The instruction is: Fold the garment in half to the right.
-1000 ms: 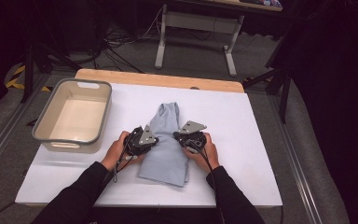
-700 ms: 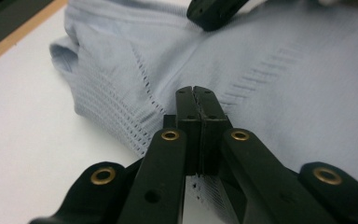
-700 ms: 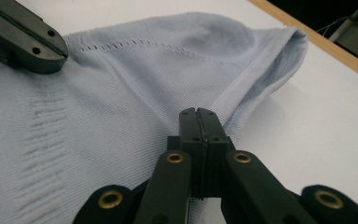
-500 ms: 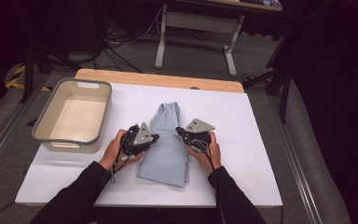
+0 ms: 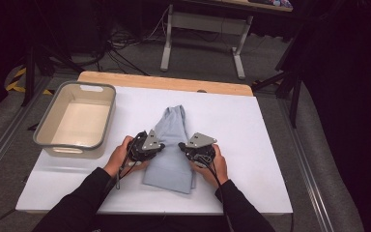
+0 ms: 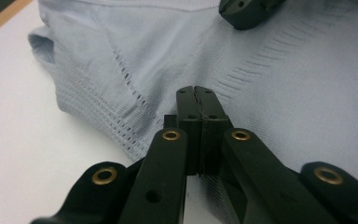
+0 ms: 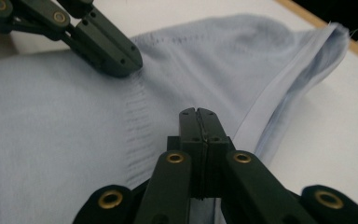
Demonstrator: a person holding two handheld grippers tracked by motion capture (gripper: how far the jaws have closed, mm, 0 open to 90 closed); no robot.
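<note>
- Nearest, high view: two dark-sleeved forearms come in from the bottom edge, one hand on each tool, both over the near half of the white surface (image 5: 251,145).
- Left tool (image 5: 162,145): jaws pressed together with nothing between them. Tip is at the left edge of the pale blue garment (image 5: 171,145), pointing toward the other tool.
- Right tool (image 5: 181,145): jaws likewise pressed together, empty. Tip is at the middle of the garment, facing the left one, the two tips close but apart.
- Left gripper view adds: ribbed, openwork knit stripes in the cloth (image 6: 121,84), and a folded, rounded edge at upper left; right tool's tip (image 6: 247,11) shows at the top edge.
- Right gripper view adds: a smooth hemmed band running along a raised fold of cloth (image 7: 279,93) at the right; left tool's tip (image 7: 116,58) rests on or just above the fabric, cannot tell which.
- Garment lies folded into a long shape, wide at the near end, narrowing away from the person.
- Left of it, apart: grey-rimmed tub (image 5: 53,140), cream inside.
- Far edge: wooden strip (image 5: 140,79) of the surface, then a grey frame stand (image 5: 200,21) and cables on the floor.
</note>
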